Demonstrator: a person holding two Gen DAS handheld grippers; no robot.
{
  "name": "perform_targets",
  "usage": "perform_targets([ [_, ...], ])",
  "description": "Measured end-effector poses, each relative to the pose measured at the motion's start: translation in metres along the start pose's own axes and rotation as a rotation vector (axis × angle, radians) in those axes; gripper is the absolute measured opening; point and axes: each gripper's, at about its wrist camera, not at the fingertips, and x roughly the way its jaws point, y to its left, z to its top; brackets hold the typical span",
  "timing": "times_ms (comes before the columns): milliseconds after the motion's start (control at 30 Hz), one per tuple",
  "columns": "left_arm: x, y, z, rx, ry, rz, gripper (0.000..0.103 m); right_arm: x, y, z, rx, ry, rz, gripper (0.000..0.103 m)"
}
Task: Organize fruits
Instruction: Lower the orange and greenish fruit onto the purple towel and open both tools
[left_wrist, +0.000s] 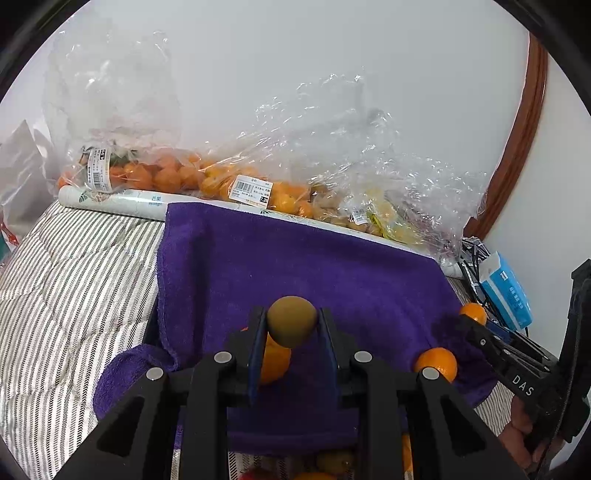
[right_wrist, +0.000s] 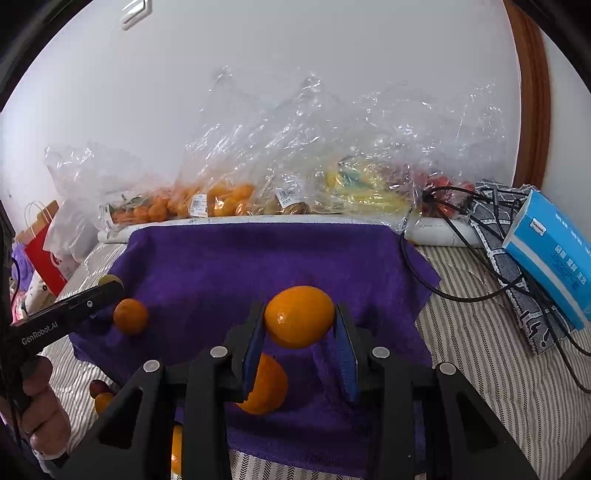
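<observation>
Left gripper (left_wrist: 291, 325) jaws clamped on brownish-green fruit (left_wrist: 291, 320), held above purple towel (left_wrist: 295, 258) on bed. Set down gently beside like kind, away from loose oranges. Right gripper (right_wrist: 300, 321) jaws clamped on orange (right_wrist: 299, 316) above towel; place near resting orange (right_wrist: 130, 316), release slowly against rolling.

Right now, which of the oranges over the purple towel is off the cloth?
The orange clamped in the right gripper; it hangs above the purple towel. The two other oranges rest on the cloth, ungripped.
</observation>
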Motion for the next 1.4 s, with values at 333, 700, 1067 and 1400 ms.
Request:
perform_targets([
  [333,0.001,-0.001,-0.001,0.004,0.002,0.004,0.026,0.003,0.002,-0.002,-0.013,0.018,-0.009,0.037],
  [700,0.001,0.0,-0.001,0.0,0.004,0.007,0.026,0.009,0.0,-0.004,-0.015,0.044,-0.013,0.037],
  [1067,0.003,-0.001,-0.002,0.012,0.015,0.0,0.026,0.015,0.0,-0.007,-0.021,0.074,-0.017,0.037],
  [1400,0.013,-0.005,-0.004,0.03,0.064,-0.001,0.026,0.016,0.001,-0.007,-0.022,0.082,-0.011,0.037],
])
